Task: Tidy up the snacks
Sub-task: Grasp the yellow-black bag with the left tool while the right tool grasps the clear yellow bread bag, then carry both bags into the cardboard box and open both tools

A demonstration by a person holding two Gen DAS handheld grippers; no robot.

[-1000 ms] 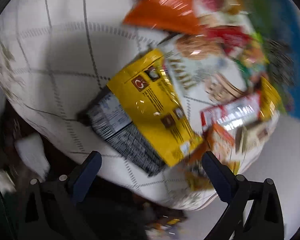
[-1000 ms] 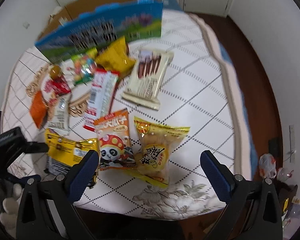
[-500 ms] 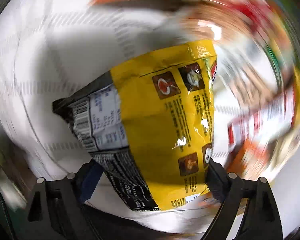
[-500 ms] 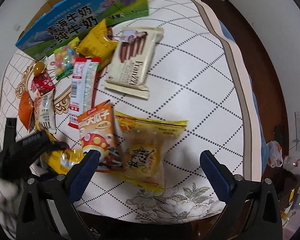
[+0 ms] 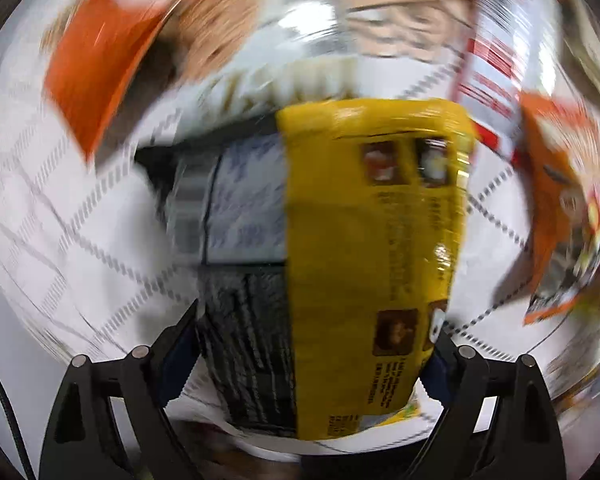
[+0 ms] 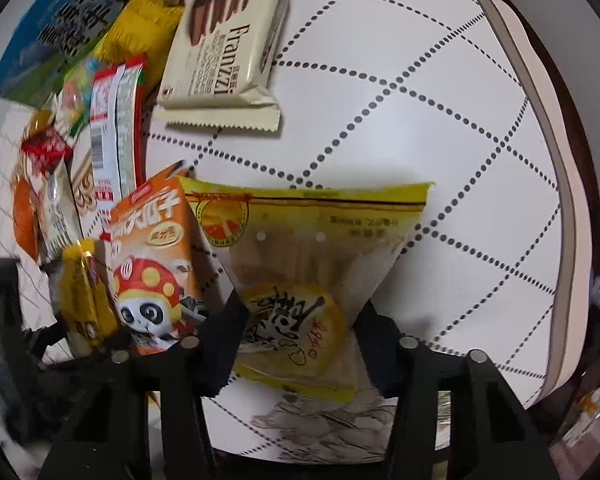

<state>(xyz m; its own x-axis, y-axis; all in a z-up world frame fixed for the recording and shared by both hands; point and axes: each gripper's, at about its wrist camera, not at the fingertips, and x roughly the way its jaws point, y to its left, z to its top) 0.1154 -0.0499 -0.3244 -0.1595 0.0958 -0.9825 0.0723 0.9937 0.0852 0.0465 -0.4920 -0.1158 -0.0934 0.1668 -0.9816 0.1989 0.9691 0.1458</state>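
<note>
A yellow and black snack packet (image 5: 364, 248) lies between the fingers of my left gripper (image 5: 308, 360). Its jaws are opening slightly, with the pads against both long edges and the packet bowed between them. In the right wrist view that packet (image 6: 84, 292) stands bunched up beside the left gripper (image 6: 4, 320). My right gripper (image 6: 298, 344) points down at a yellow and clear pastry packet (image 6: 308, 240). Its jaws are closing, and the pads pinch the packet's near end, which narrows between them.
An orange panda packet (image 6: 152, 264) lies between the two held packets. Behind it are a red and white packet (image 6: 114, 128), a cream wafer packet (image 6: 228, 40), several small snacks and a blue milk carton (image 6: 60, 28). The white dotted tablecloth (image 6: 420, 120) ends at the right edge (image 6: 556, 160).
My left gripper rolled and came down over the yellow packet, which now fills its jaws. My right gripper sank onto the pastry packet and its wide jaws closed on it.
</note>
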